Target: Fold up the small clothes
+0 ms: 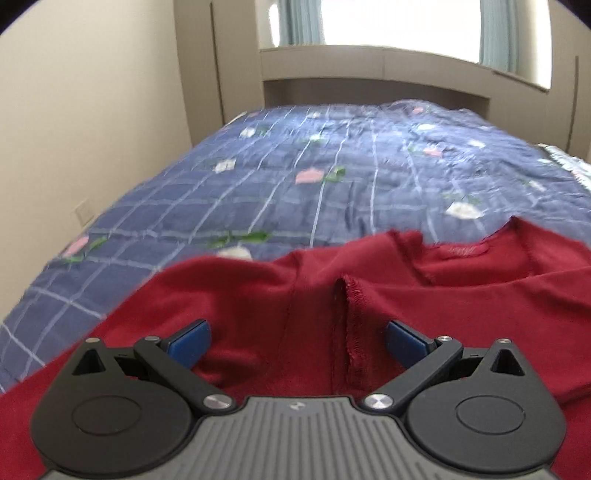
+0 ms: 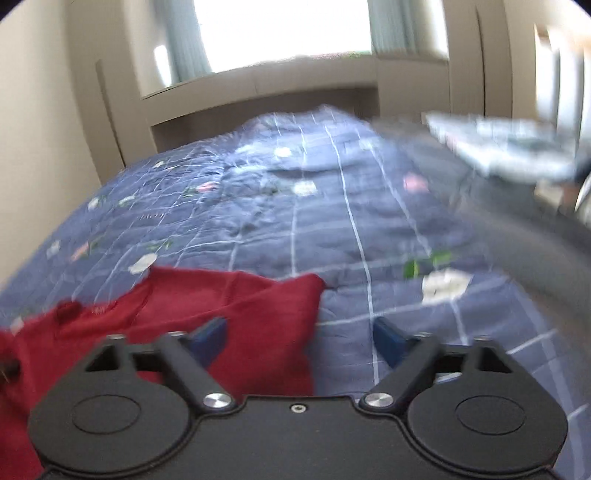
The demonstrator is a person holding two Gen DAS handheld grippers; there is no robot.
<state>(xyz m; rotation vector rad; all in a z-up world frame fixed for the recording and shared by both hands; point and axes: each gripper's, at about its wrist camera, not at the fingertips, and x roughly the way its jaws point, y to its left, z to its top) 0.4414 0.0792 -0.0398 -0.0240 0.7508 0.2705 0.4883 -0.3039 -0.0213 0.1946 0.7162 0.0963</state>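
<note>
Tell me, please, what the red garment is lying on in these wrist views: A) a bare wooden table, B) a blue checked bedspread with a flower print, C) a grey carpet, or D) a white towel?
B: in both views the red garment lies spread on the blue checked bedspread, whose pale grid lines and pink and white flowers run back toward the window.
</note>
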